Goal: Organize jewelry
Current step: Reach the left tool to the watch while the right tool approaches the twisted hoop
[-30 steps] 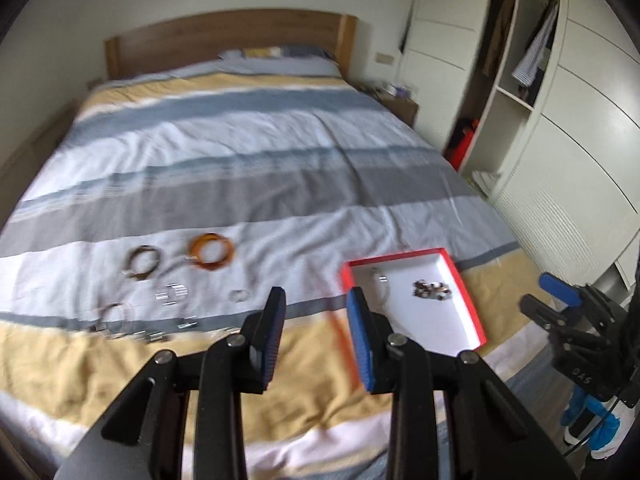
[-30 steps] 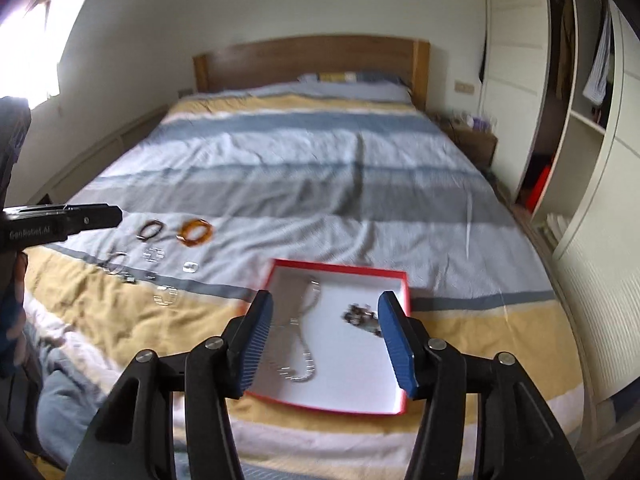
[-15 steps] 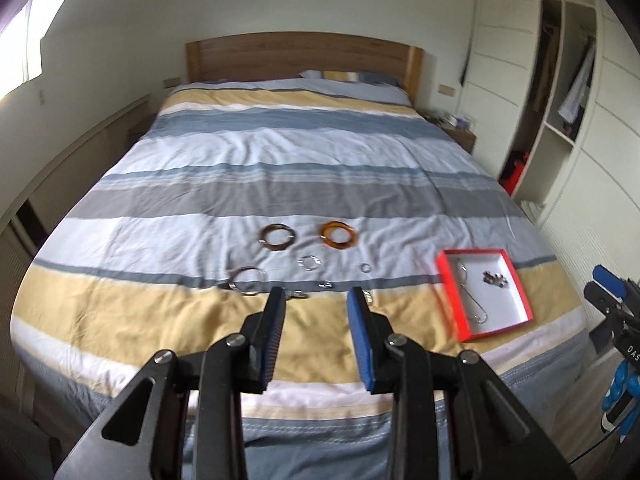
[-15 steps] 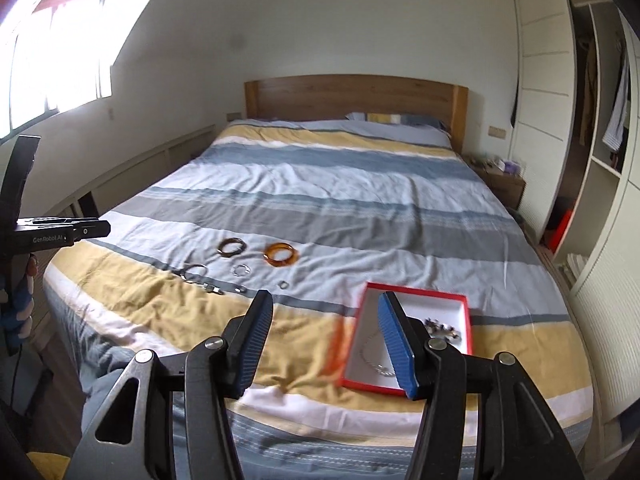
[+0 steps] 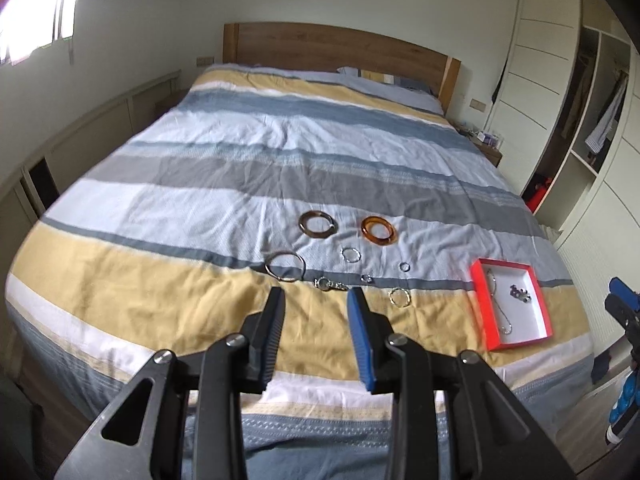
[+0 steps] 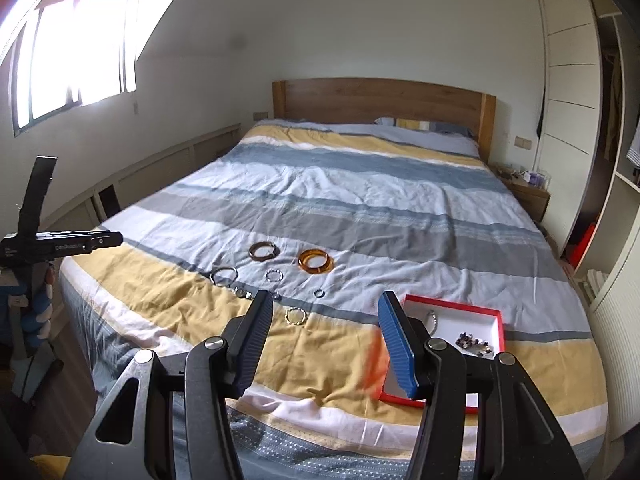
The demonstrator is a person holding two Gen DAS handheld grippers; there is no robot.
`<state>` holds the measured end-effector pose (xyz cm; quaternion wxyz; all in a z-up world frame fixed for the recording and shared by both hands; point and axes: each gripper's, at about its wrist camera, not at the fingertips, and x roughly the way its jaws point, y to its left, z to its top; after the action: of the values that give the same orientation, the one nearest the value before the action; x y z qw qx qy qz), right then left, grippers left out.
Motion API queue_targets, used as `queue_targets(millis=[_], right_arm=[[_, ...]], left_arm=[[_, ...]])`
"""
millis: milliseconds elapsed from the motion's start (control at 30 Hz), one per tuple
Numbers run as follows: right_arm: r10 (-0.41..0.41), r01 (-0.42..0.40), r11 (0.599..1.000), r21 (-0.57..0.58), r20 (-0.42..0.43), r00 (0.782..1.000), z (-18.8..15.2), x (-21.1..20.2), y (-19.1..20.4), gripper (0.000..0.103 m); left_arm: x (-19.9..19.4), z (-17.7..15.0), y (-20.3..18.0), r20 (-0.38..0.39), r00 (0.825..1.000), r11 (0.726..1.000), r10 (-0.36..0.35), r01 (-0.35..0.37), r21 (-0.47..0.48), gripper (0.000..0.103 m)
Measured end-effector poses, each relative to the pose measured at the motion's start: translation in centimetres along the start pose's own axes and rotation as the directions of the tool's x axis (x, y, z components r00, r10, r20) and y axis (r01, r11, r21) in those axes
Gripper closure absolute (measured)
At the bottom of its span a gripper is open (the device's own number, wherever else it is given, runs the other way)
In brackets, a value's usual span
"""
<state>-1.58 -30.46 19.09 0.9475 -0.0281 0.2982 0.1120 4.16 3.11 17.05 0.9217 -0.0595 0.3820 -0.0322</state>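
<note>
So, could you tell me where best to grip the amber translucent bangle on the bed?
Grip the amber translucent bangle from above, one jaw inside its hole and one outside, pinching the near rim: it lies flat on the striped duvet.

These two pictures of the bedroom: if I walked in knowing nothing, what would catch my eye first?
Probably the big striped bedspread filling the room, with loose jewelry near its foot: an amber bangle beside a darker brown bangle, and thin silver rings in front of them. To their right sits a red-rimmed box already holding a chain and beads. Two open, empty grippers, left and right, frame each view.
</note>
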Motion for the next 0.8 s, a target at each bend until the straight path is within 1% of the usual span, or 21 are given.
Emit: queue_targets(millis=[67,233,400,533,600,800], right_arm=[[0.006,-0.006,1.000,0.000,-0.012,1.000,-0.2,1.8,0.0,0.049],[0.038,-0.036,0.999,0.029,-0.049,0.998,-1.1,6.8,-0.1,0.049],[0.085,-0.081,0.996,0.034,-0.119,0.989,-2.7,13.1,0.7,0.049],[0.138,-0.135,0.990,0.028,-0.177,0.974,-3.6,18.0,1.6,0.049],[0.154,-0.152,0.988,0.024,-0.197,0.968,-3.9,20.0,1.9,0.049],[0.222,-0.217,0.975,0.049,-0.260,0.940,-5.2,25.7,2.2,0.049]], left_arm=[[1.8,-0.5,0.3,-0.008,1.000,1.000,0.000,0.000,-0.015,0.072],[6.7,-1.6,1.7,-0.024,0.999,0.999,0.035,-0.035,-0.028,0.072],[12.3,-3.6,3.8,-0.100,0.994,0.994,0.054,-0.063,-0.085,0.073],[16.1,-5.2,4.8,-0.168,0.986,0.989,0.022,-0.045,-0.138,0.073],[17.5,-5.5,4.8,-0.187,0.982,0.988,0.002,-0.031,-0.151,0.073],[21.5,-5.0,3.3,-0.225,0.972,0.989,-0.064,0.032,-0.143,0.072]])
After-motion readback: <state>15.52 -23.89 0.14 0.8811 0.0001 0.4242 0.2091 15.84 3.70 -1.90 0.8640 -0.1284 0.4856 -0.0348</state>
